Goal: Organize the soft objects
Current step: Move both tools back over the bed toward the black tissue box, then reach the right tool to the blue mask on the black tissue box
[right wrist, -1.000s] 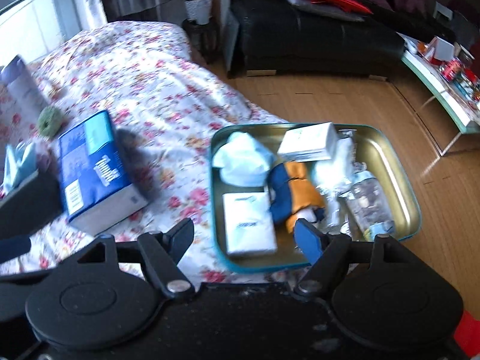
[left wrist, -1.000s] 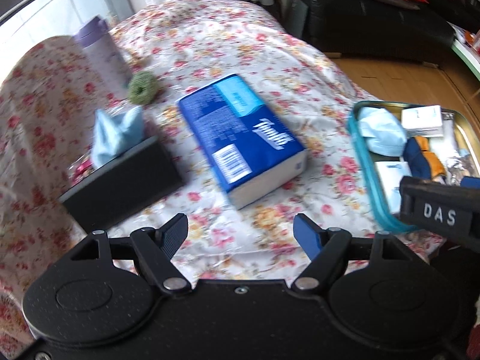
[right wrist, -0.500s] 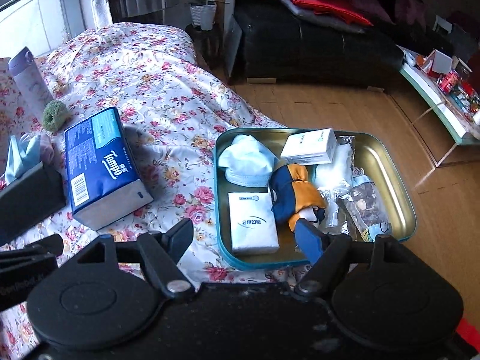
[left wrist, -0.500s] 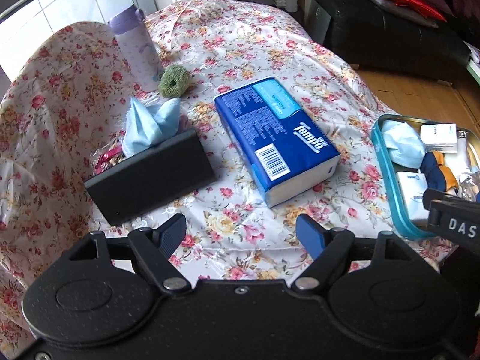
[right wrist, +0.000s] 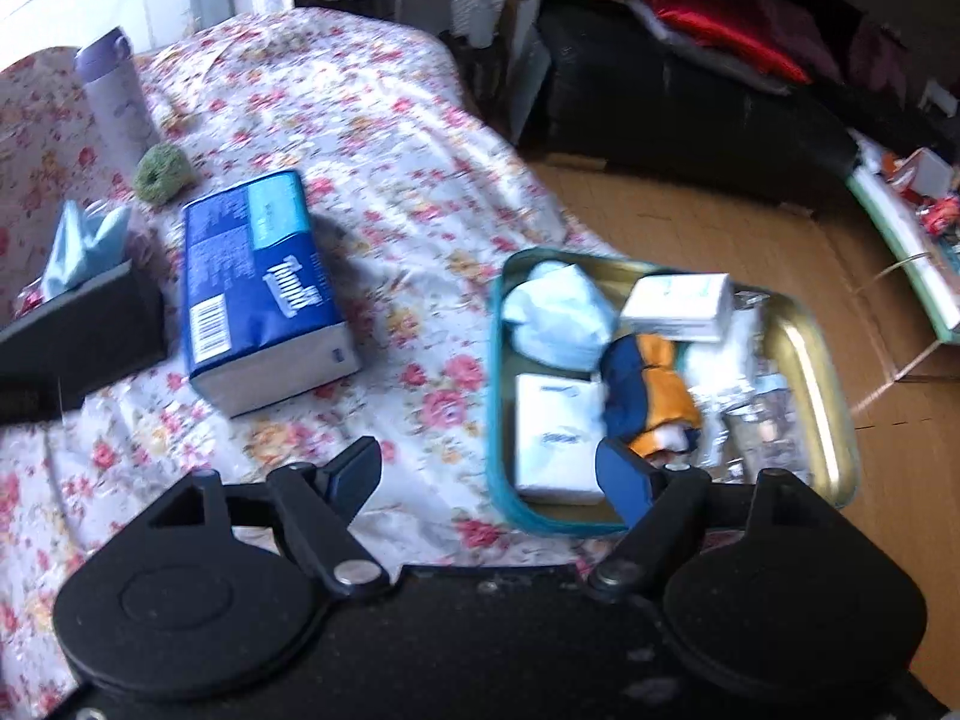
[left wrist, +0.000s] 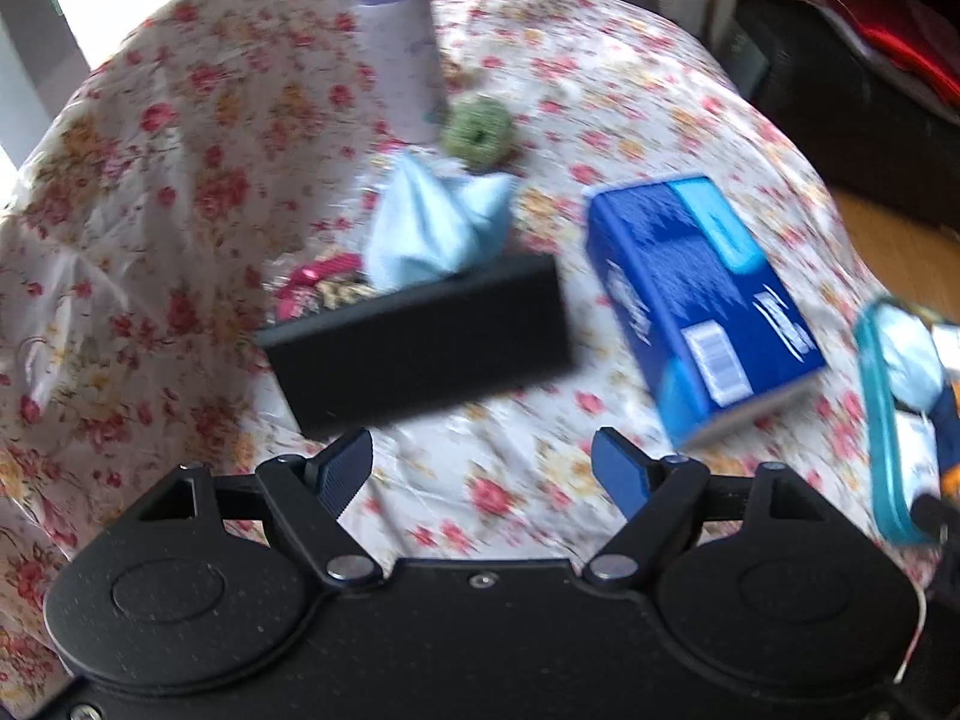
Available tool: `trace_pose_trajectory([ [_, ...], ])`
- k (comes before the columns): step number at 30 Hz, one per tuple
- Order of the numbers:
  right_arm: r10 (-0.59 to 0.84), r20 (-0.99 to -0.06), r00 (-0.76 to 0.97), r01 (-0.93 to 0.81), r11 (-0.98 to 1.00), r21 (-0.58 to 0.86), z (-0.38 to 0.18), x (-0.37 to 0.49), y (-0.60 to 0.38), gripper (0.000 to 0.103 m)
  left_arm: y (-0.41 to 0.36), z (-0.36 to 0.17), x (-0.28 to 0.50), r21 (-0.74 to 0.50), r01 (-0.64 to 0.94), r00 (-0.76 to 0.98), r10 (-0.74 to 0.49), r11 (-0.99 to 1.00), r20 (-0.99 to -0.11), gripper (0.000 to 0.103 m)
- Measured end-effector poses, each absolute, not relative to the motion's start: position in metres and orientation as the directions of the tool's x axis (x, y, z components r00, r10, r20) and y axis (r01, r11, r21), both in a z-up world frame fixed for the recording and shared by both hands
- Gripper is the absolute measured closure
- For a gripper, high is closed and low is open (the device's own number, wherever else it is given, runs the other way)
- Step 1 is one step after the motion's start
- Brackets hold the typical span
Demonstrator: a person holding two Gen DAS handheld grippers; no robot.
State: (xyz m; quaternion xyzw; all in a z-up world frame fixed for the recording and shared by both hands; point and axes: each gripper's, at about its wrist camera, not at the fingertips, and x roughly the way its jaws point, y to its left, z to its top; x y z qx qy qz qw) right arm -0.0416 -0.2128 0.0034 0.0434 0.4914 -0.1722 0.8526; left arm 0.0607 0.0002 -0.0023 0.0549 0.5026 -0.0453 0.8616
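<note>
A blue tissue pack (left wrist: pixel 702 300) lies on the floral cloth, also in the right wrist view (right wrist: pixel 258 294). A black box (left wrist: pixel 420 342) holds a light blue cloth (left wrist: pixel 438 228). A green scrunchie (left wrist: pixel 480 132) lies behind it. A teal-rimmed tin tray (right wrist: pixel 834 384) at the table's right edge holds a light blue cloth (right wrist: pixel 558 312), white packs (right wrist: pixel 555 438) and a blue-orange item (right wrist: pixel 651 396). My left gripper (left wrist: pixel 483 468) is open and empty in front of the black box. My right gripper (right wrist: pixel 489 474) is open and empty, above the tray's near left corner.
A lilac bottle (left wrist: pixel 399 42) stands at the back of the table. A red wrapped item (left wrist: pixel 318 276) lies behind the black box. A dark sofa (right wrist: pixel 690 84) and wooden floor (right wrist: pixel 720 222) lie to the right, past the table edge.
My left gripper has swung left, so the black box and blue cloth now sit ahead of it. The right gripper has shifted slightly left and back. Both stay open.
</note>
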Motion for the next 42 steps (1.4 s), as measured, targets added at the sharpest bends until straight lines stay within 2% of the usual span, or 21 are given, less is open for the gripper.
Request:
trace_pose_trajectory([
  [6, -0.259, -0.865, 0.43, 0.324, 0.938, -0.12, -0.002, -0.035, -0.204, 0.025, 0.02, -0.009, 0.071, 0.052, 0.092, 0.487, 0.0, 0.994, -0.873, 0.026],
  [16, -0.252, -0.882, 0.397, 0.308, 0.942, -0.131, -0.011, -0.035, -0.181, 0.025, 0.033, -0.01, 0.074, -0.031, 0.076, 0.469, -0.063, 0.997, -0.881, 0.026],
  [26, -0.218, -0.887, 0.406, 0.254, 0.96, -0.12, -0.012, -0.039, -0.16, 0.025, 0.039, -0.013, 0.078, -0.036, 0.057, 0.47, -0.059, 0.998, -0.881, 0.026],
  [34, -0.131, -0.905, 0.406, 0.237, 0.971, -0.035, -0.011, -0.035, -0.159, 0.025, 0.085, -0.021, 0.1, 0.008, -0.101, 0.487, 0.057, 0.995, -0.871, 0.026],
  [42, -0.079, -0.912, 0.402, 0.196, 0.981, 0.002, -0.006, -0.008, -0.148, 0.025, 0.126, -0.025, 0.116, -0.026, -0.204, 0.48, 0.077, 0.979, -0.874, 0.027],
])
